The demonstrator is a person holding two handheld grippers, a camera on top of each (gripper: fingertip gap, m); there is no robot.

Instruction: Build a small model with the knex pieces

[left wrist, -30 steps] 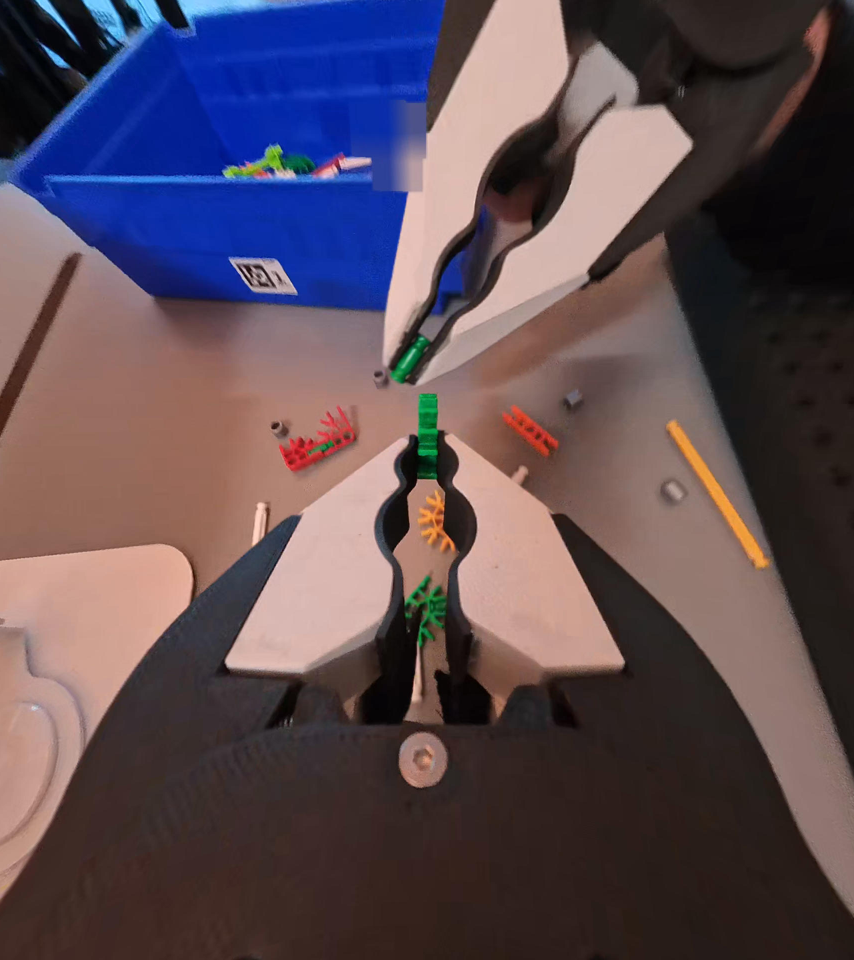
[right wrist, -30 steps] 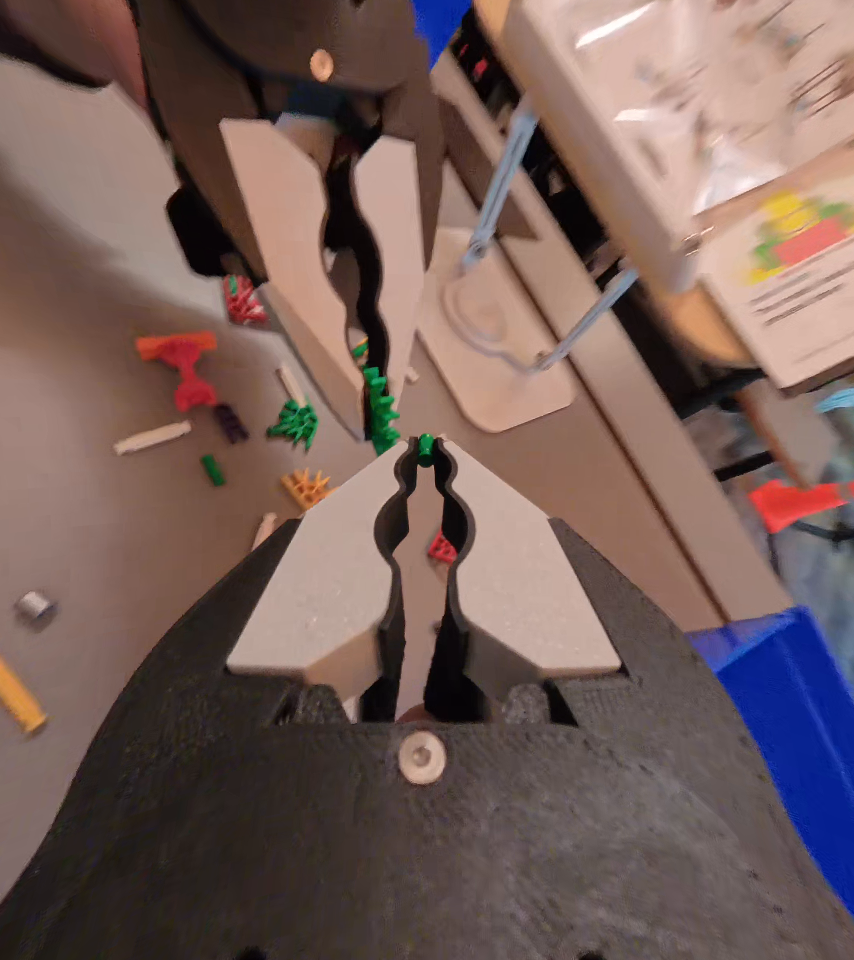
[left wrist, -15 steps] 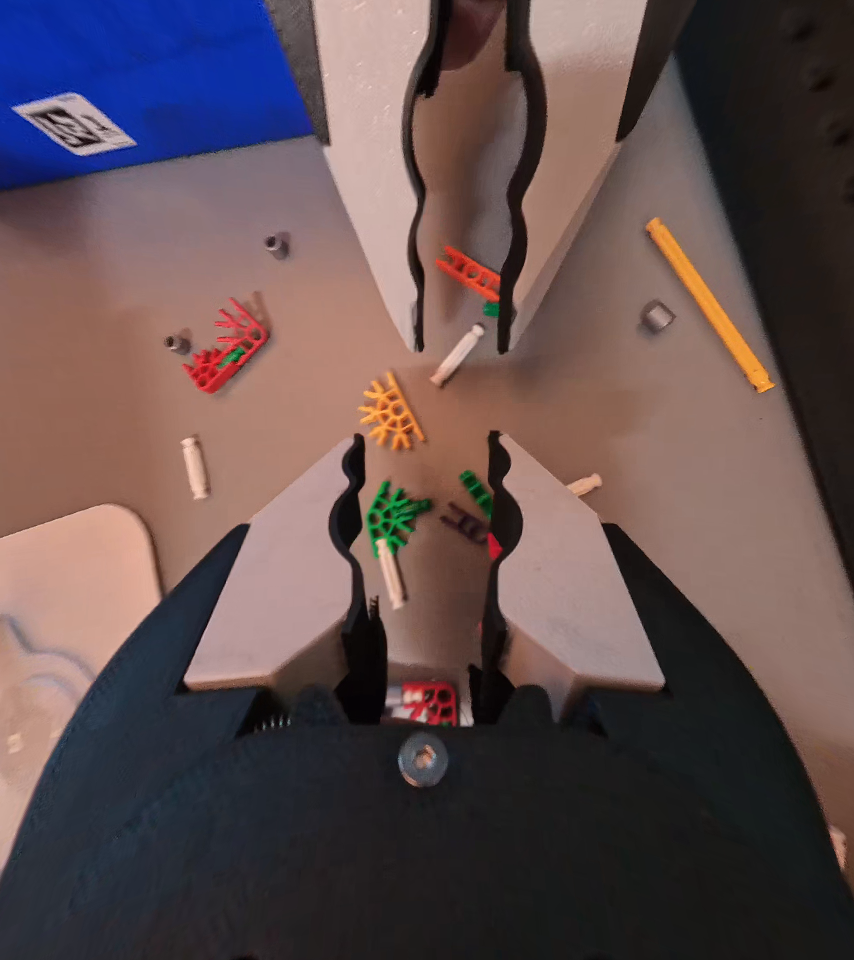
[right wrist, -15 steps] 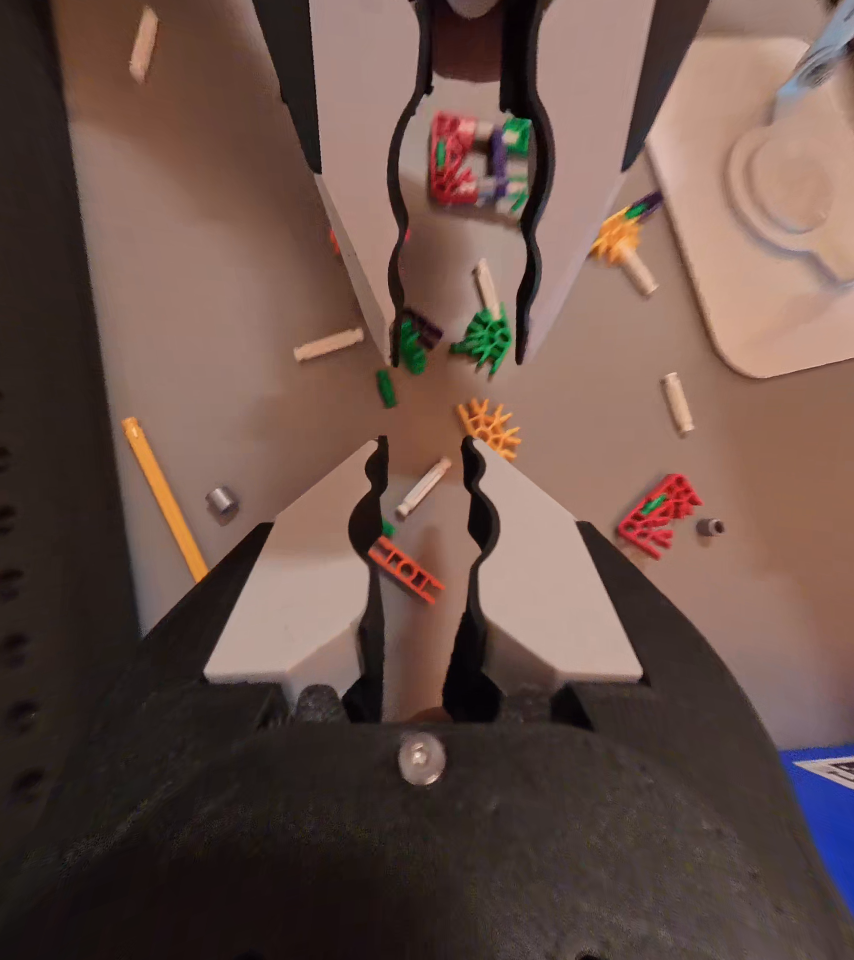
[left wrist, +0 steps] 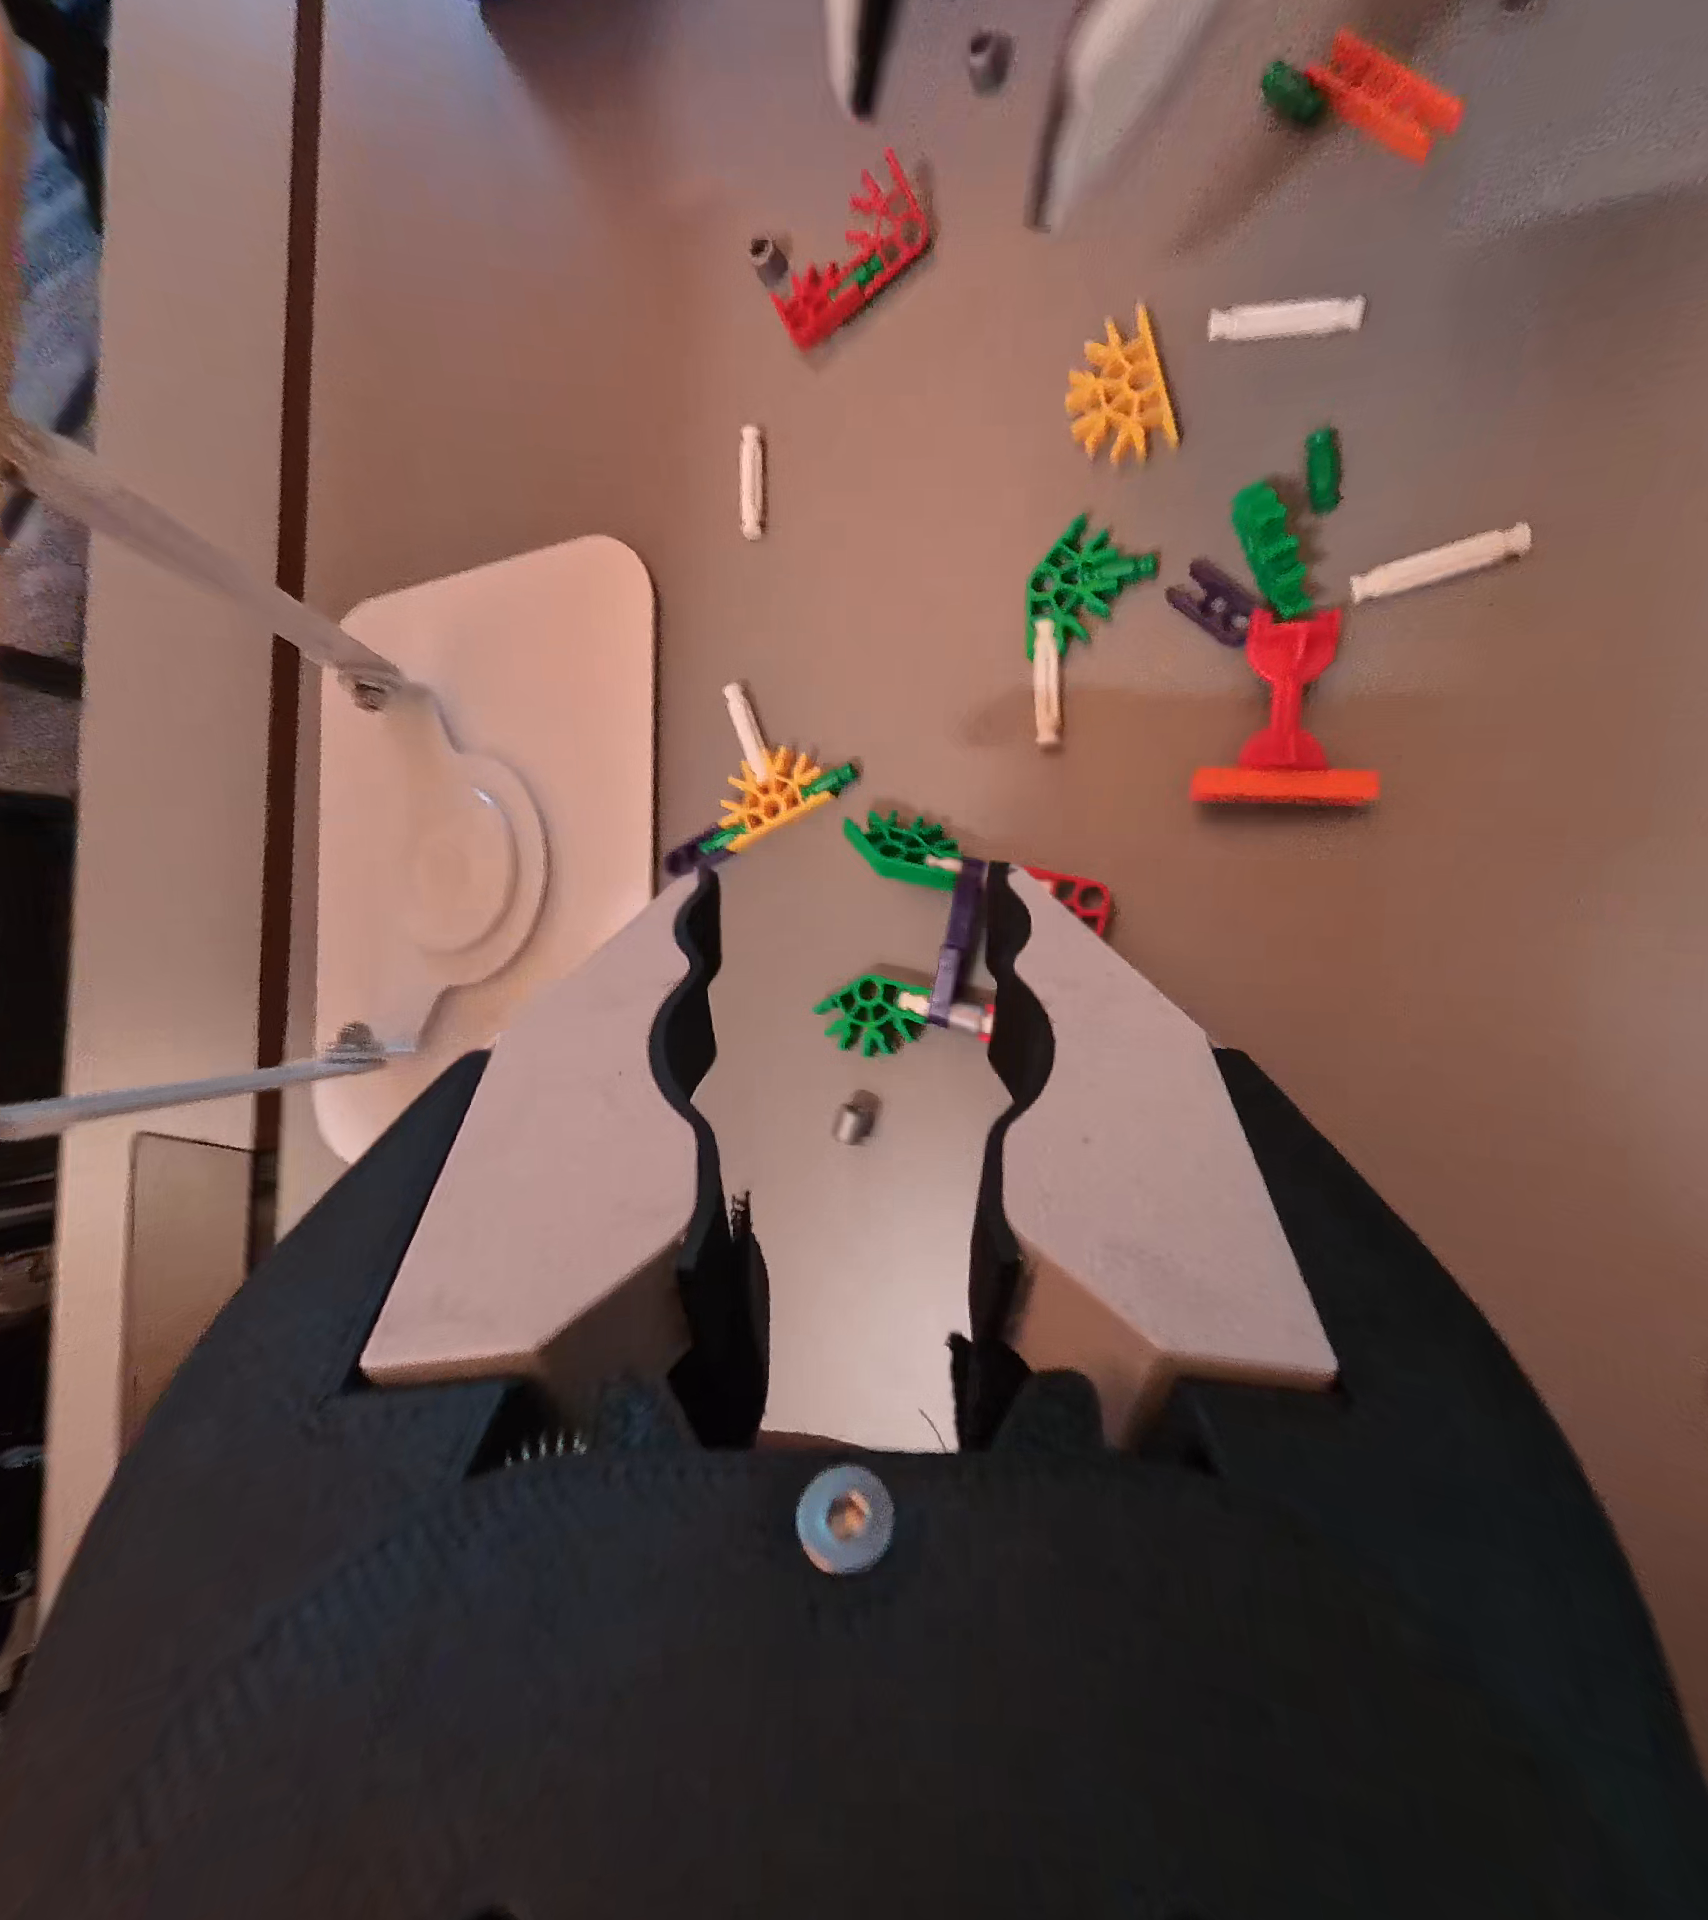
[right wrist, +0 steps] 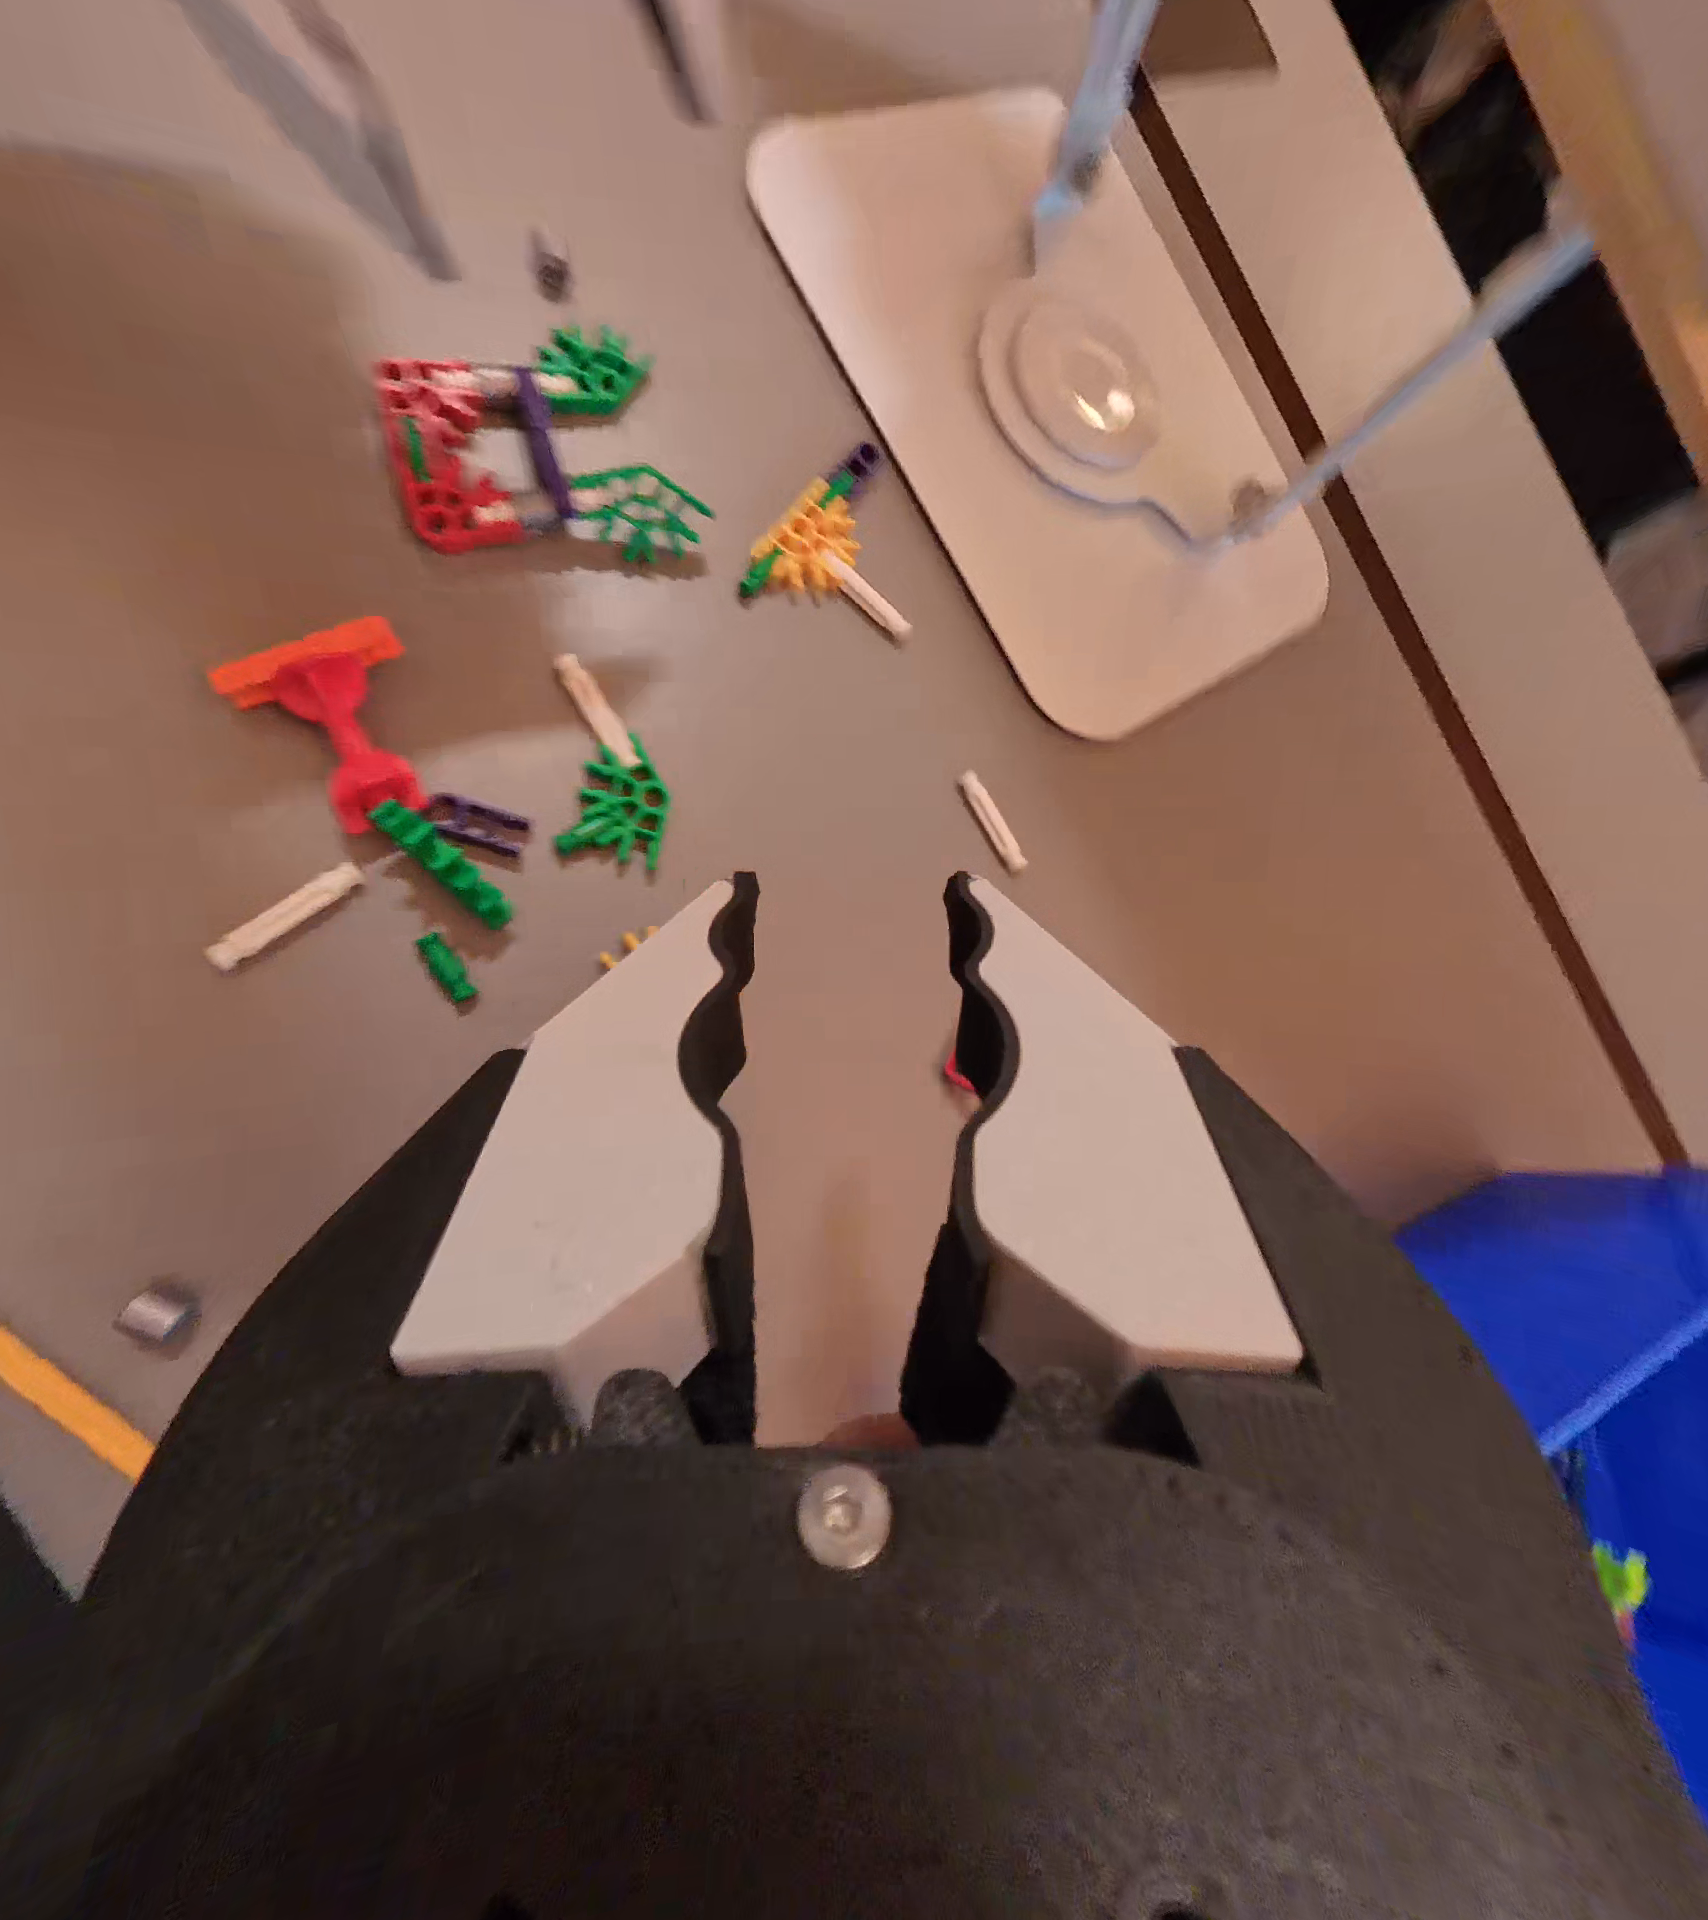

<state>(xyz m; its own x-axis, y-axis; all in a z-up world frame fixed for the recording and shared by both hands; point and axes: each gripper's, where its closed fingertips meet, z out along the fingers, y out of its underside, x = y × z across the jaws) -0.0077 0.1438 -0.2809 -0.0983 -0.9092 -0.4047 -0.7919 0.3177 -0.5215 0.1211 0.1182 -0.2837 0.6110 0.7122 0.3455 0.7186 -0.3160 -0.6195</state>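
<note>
My left gripper [left wrist: 848, 883] is open and empty, hovering over a small built frame [left wrist: 938, 940] of green, purple and red connector pieces on the grey table; the frame also shows in the right wrist view [right wrist: 528, 452]. A small grey spacer [left wrist: 856, 1117] lies between the left jaws. My right gripper [right wrist: 848, 891] is open and empty above bare table, apart from the pieces. A red spool on an orange plate with a green piece stuck in it [left wrist: 1284, 686] stands to the right of the left gripper, and shows in the right wrist view [right wrist: 351, 738].
Loose pieces are scattered: yellow connectors [left wrist: 1120, 390], green connectors [right wrist: 616, 805], white rods [left wrist: 1284, 319], a red connector [left wrist: 855, 249]. A beige stand base [left wrist: 507, 831] with clear arms lies at the left. A blue bin [right wrist: 1660, 1403] and a yellow rod [right wrist: 8, 1371] flank the right gripper. The tips of one gripper are about 15 centimeters away from the tips of the other. About 10 centimeters separates my left fingertips from the small grey spacer [left wrist: 856, 1117]. The right camera catches it too, in the right wrist view [right wrist: 548, 261].
A second ago both grippers were shut on green pieces held tip to tip. They opened, let go, and drew apart; the left swung toward the stand base, the right pulled back.
</note>
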